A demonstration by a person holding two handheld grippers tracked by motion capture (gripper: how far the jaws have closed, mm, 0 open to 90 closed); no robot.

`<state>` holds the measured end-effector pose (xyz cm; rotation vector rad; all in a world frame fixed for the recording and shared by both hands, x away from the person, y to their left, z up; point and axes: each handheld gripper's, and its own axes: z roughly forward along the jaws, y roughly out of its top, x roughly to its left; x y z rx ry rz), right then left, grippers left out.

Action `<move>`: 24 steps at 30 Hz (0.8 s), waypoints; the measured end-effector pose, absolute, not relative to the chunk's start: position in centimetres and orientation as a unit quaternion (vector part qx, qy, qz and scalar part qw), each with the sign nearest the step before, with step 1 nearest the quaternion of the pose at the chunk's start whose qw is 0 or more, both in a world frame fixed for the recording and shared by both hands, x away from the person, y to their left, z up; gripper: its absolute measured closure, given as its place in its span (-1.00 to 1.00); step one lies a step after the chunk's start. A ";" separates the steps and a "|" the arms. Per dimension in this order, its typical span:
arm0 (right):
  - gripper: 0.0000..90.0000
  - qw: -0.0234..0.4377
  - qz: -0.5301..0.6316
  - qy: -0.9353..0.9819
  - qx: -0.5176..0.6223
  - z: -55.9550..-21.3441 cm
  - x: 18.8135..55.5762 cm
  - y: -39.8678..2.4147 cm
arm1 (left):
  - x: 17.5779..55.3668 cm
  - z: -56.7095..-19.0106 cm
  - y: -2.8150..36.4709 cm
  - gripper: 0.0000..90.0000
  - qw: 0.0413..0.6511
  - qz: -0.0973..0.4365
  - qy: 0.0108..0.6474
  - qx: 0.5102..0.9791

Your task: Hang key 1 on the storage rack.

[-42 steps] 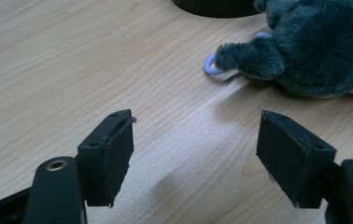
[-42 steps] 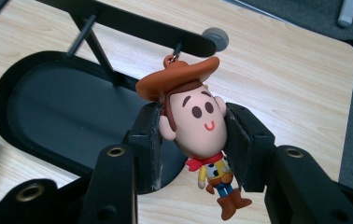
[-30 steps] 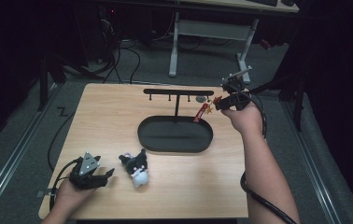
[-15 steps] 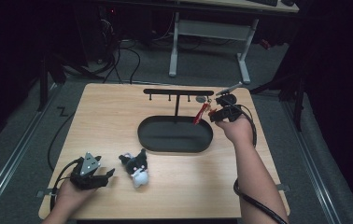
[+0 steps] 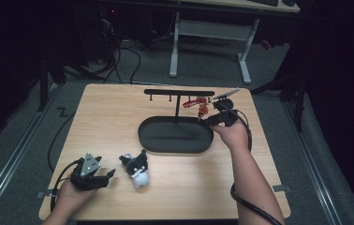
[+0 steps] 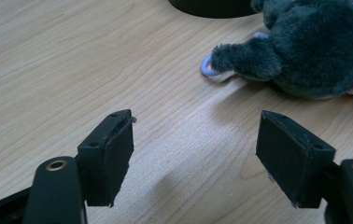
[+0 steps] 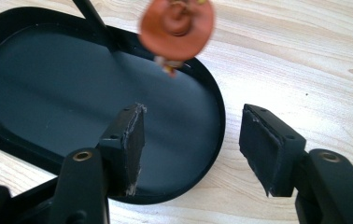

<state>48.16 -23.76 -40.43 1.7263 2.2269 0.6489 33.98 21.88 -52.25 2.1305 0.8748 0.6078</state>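
Right tool, jaws just opened, nothing between them; red keychain now hangs from the rack's right hook, above the black tray's right end. We judge the charm light and swingy, best taken by its strap. Right hand low at the tray rim, tool pointing toward the rack post. Left tool rests open on the counter, near the plush dog.

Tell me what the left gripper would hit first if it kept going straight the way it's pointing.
Probably the plush toy. The left gripper is open, with bare table between its jaws, and the toy lies ahead, slightly toward one side, so it might only clip the ear.
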 end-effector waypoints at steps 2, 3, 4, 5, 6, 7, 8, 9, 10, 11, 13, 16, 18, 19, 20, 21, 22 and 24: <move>-0.10 0.126 0.232 0.761 0.593 -40.5 47.6 -23.9 | 34.0 -52.3 21.8 -0.38 0.372 0.237 0.341 0.830; -0.10 0.125 0.238 0.759 0.594 -40.5 47.2 -24.0 | 34.0 -52.2 21.7 -0.38 0.371 0.236 0.340 0.831; -0.10 0.125 0.245 0.757 0.592 -40.6 46.8 -24.1 | 33.9 -52.2 21.7 -0.38 0.370 0.236 0.339 0.832; -0.10 0.127 0.249 0.758 0.589 -40.7 46.4 -24.1 | 33.9 -52.2 21.7 -0.38 0.370 0.236 0.339 0.832; -0.11 0.130 0.255 0.757 0.587 -40.9 45.8 -24.1 | 33.9 -52.2 21.6 -0.38 0.371 0.236 0.338 0.832; -0.12 0.133 0.260 0.759 0.582 -41.0 45.3 -24.1 | 33.9 -52.2 21.5 -0.37 0.371 0.236 0.338 0.832; -0.13 0.134 0.267 0.759 0.579 -41.2 44.7 -24.0 | 33.9 -52.2 21.5 -0.37 0.372 0.236 0.338 0.832; -0.14 0.137 0.273 0.759 0.575 -41.4 44.2 -24.0 | 33.9 -52.2 21.4 -0.37 0.372 0.234 0.338 0.832; -0.14 0.140 0.280 0.759 0.571 -41.7 43.6 -24.0 | 33.9 -52.3 21.4 -0.37 0.372 0.234 0.337 0.832; -0.15 0.141 0.285 0.759 0.568 -42.0 43.0 -24.0 | 33.9 -52.3 21.3 -0.37 0.371 0.234 0.336 0.833; -0.15 0.155 0.286 0.761 0.561 -42.8 41.8 -24.0 | 33.9 -52.3 21.2 -0.36 0.371 0.234 0.334 0.834; -0.15 0.170 0.288 0.766 0.548 -44.1 39.8 -23.9 | 33.9 -52.3 21.0 -0.36 0.369 0.233 0.332 0.836; -0.15 0.173 0.297 0.766 0.544 -44.8 38.6 -23.9 | 33.8 -52.3 21.0 -0.36 0.369 0.233 0.332 0.836; -0.15 0.172 0.309 0.763 0.541 -45.4 37.8 -24.1 | 33.8 -52.3 20.9 -0.36 0.370 0.232 0.332 0.836; -0.15 0.172 0.316 0.760 0.542 -45.7 37.3 -24.1 | 33.8 -52.3 20.9 -0.36 0.371 0.232 0.332 0.836; -0.15 0.169 0.322 0.756 0.544 -46.2 36.6 -24.2 | 33.8 -52.3 20.8 -0.36 0.370 0.230 0.332 0.837; -0.15 0.171 0.330 0.752 0.544 -46.8 35.8 -24.3 | 33.8 -52.4 20.7 -0.36 0.370 0.229 0.331 0.838; -0.16 0.174 0.339 0.746 0.546 -47.6 34.8 -24.5 | 33.7 -52.4 20.5 -0.36 0.370 0.228 0.330 0.838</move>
